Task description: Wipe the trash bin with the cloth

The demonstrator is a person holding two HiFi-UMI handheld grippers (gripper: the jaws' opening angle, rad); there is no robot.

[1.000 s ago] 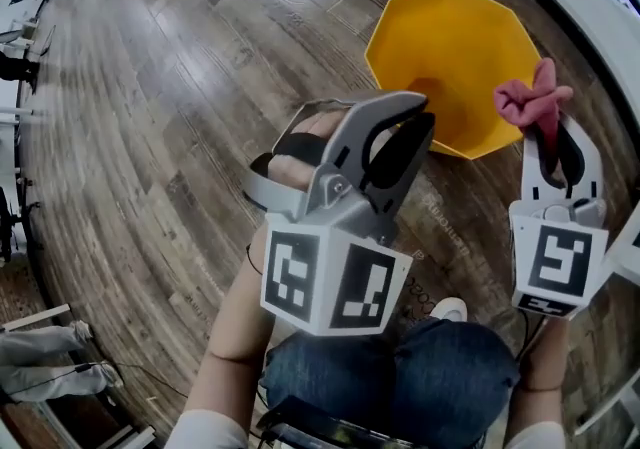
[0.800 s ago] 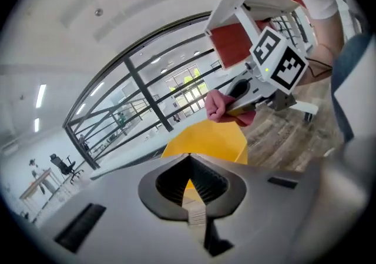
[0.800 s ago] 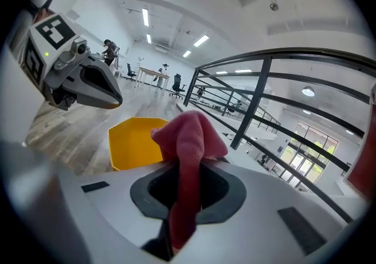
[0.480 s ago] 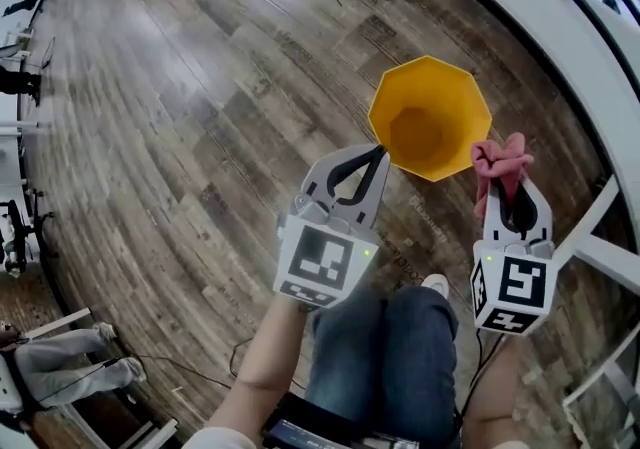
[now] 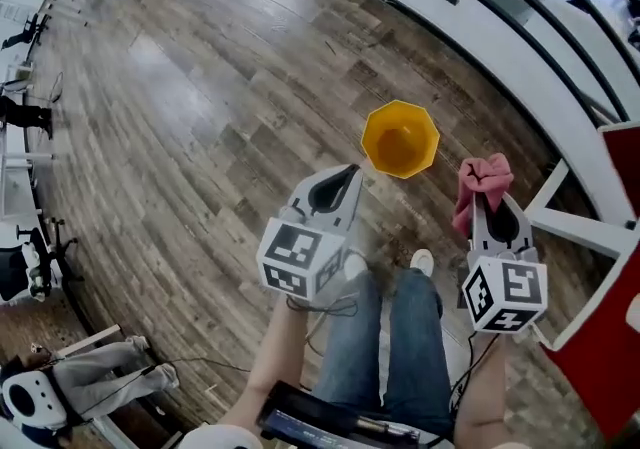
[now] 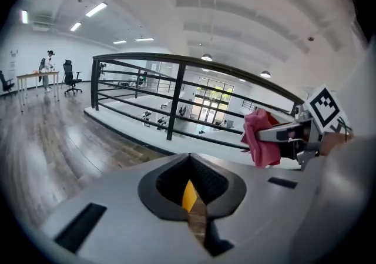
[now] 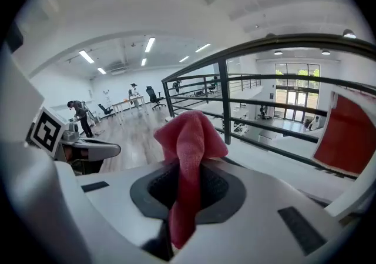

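The yellow many-sided trash bin stands upright on the wood floor, ahead of my feet. My left gripper hovers just short of the bin's near-left rim with its jaws shut and nothing between them. In the left gripper view only a sliver of the yellow bin shows through the closed left gripper. My right gripper is shut on a pink cloth, held to the right of the bin. The cloth bunches above the right gripper and hangs down between its jaws.
A white ledge with a black railing curves behind the bin. A red panel and a white frame stand at the right. The person's legs and shoes are below the grippers. Chairs and a far-off person are at the room's edge.
The left jaws went from open to shut, empty. The head view has risen, so the bin looks smaller and farther. Both grippers now sit higher above the floor, the cloth still held.
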